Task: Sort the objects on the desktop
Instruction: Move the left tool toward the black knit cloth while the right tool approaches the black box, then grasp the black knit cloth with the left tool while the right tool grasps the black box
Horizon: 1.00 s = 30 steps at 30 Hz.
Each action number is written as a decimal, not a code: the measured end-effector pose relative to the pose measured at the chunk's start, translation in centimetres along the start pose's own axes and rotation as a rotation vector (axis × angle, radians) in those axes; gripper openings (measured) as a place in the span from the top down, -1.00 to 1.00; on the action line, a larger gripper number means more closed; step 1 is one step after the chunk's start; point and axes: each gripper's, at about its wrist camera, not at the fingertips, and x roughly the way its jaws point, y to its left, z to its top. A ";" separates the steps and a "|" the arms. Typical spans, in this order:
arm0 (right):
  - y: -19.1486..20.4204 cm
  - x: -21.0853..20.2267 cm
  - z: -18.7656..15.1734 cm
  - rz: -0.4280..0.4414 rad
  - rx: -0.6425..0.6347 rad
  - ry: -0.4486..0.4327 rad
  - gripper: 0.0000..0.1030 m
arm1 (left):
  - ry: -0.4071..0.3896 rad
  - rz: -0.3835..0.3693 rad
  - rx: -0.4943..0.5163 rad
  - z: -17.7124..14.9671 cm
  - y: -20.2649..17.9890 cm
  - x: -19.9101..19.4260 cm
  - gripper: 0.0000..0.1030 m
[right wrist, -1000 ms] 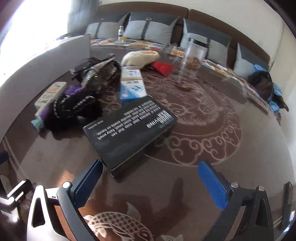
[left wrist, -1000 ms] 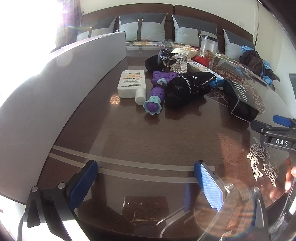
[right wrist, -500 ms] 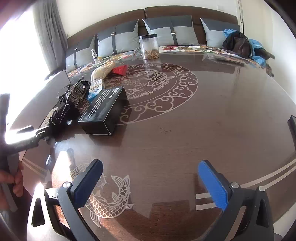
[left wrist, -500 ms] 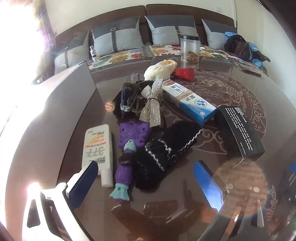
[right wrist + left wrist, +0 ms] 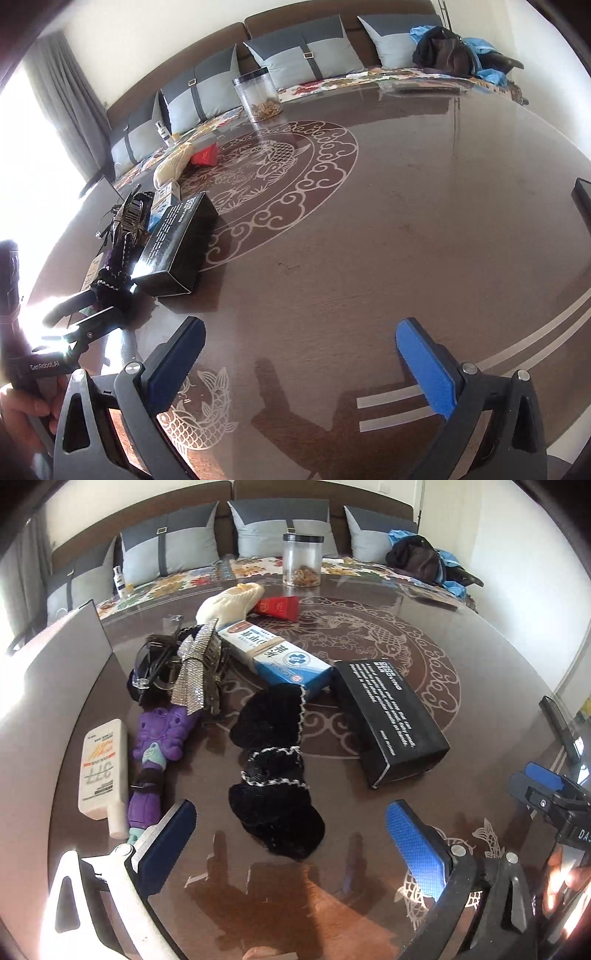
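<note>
Hovering with jaws spread over the black sock (image 5: 273,771) on the tabletop (image 5: 369,849), the left gripper (image 5: 291,834) is needing a low, centred bite; the right gripper (image 5: 299,354) is idling, jaws spread, holding nothing.

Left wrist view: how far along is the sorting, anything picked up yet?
Nothing looks sorted: the black box, toothpaste box, black knit item, purple toy and white tube lie clustered together. Nothing is in hand; the left gripper hangs open before the knit item, and the right gripper is open over bare table. All sorting remains.
</note>
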 end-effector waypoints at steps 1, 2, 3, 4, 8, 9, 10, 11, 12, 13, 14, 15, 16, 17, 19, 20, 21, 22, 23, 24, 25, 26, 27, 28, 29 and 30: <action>0.1 0.1 0.1 -0.005 -0.008 0.003 -1.00 | 0.010 0.010 -0.020 0.3 0.4 0.5 -1.00; 0.2 0.3 0.0 -0.009 -0.016 0.007 -1.00 | 0.024 0.014 -0.036 0.7 0.7 1.0 -1.00; 0.4 0.3 -0.1 -0.016 -0.027 0.007 -1.00 | 0.040 0.015 -0.045 1.0 0.8 1.7 -1.00; 0.5 0.3 -0.1 -0.022 -0.038 0.008 -1.00 | 0.055 0.013 -0.048 1.2 0.9 2.3 -1.00; 0.7 0.4 -0.3 -0.034 -0.062 0.010 -1.00 | 0.087 0.045 -0.029 1.7 0.5 3.9 -1.00; 0.7 0.4 -0.4 -0.034 -0.061 0.008 -1.00 | 0.091 0.056 -0.024 1.8 0.4 4.2 -1.00; 0.7 0.4 -0.4 -0.034 -0.059 0.005 -1.00 | 0.097 0.066 -0.020 1.8 0.3 4.4 -1.00; 0.7 0.4 -0.5 -0.035 -0.060 0.002 -1.00 | 0.093 0.064 -0.022 1.8 0.3 4.5 -1.00; 0.8 0.4 -0.5 -0.039 -0.065 0.001 -1.00 | 0.093 0.064 -0.025 1.8 0.3 4.5 -1.00; 0.8 0.5 -0.5 -0.045 -0.073 0.001 -1.00 | 0.093 0.060 -0.032 1.8 0.4 4.6 -1.00; 0.9 0.6 -0.5 -0.053 -0.082 0.002 -1.00 | 0.094 0.053 -0.043 1.9 0.5 4.7 -1.00; 1.1 0.6 -0.6 -0.062 -0.092 0.003 -1.00 | 0.089 0.056 -0.045 1.8 0.6 4.7 -1.00; 1.3 0.7 -0.6 -0.072 -0.102 0.004 -1.00 | 0.085 0.056 -0.045 1.8 0.6 4.6 -1.00; 1.4 0.8 -0.7 -0.083 -0.113 0.004 -1.00 | 0.082 0.057 -0.045 1.8 0.6 4.6 -1.00; 1.9 1.0 -0.8 -0.109 -0.141 0.010 -1.00 | 0.078 0.057 -0.044 1.8 0.6 4.6 -1.00; 2.1 1.2 -0.9 -0.123 -0.155 0.014 -1.00 | 0.076 0.057 -0.044 1.7 0.6 4.6 -1.00; 2.3 1.3 -1.0 -0.136 -0.169 0.017 -1.00 | 0.077 0.058 -0.045 1.8 0.5 4.6 -1.00; 2.5 1.4 -1.1 -0.149 -0.184 0.021 -1.00 | 0.081 0.061 -0.045 1.8 0.5 4.6 -1.00; 2.7 1.6 -1.2 -0.164 -0.201 0.025 -1.00 | 0.090 0.064 -0.050 2.0 0.5 4.7 -1.00; 3.0 1.8 -1.3 -0.183 -0.223 0.034 -1.00 | 0.106 0.065 -0.051 2.1 0.5 4.8 -1.00; 3.1 1.8 -1.5 -0.191 -0.238 0.034 -1.00 | 0.124 0.060 -0.049 2.3 0.5 4.9 -1.00; 3.0 1.8 -1.4 -0.184 -0.228 0.038 -1.00 | 0.133 0.060 -0.047 2.4 0.5 4.9 -1.00; 3.0 1.8 -1.4 -0.184 -0.238 0.042 -1.00 | 0.118 0.063 -0.047 2.3 0.6 4.6 -0.70; 3.0 1.8 -1.4 -0.180 -0.239 0.046 -1.00 | 0.083 0.065 -0.046 2.1 0.6 4.0 -0.38; 2.9 1.8 -1.4 -0.175 -0.240 0.051 -1.00 | 0.064 0.065 -0.045 1.9 0.6 3.5 0.30; 2.8 1.7 -1.3 -0.167 -0.235 0.061 -1.00 | 0.067 0.068 -0.051 1.7 0.7 3.2 0.38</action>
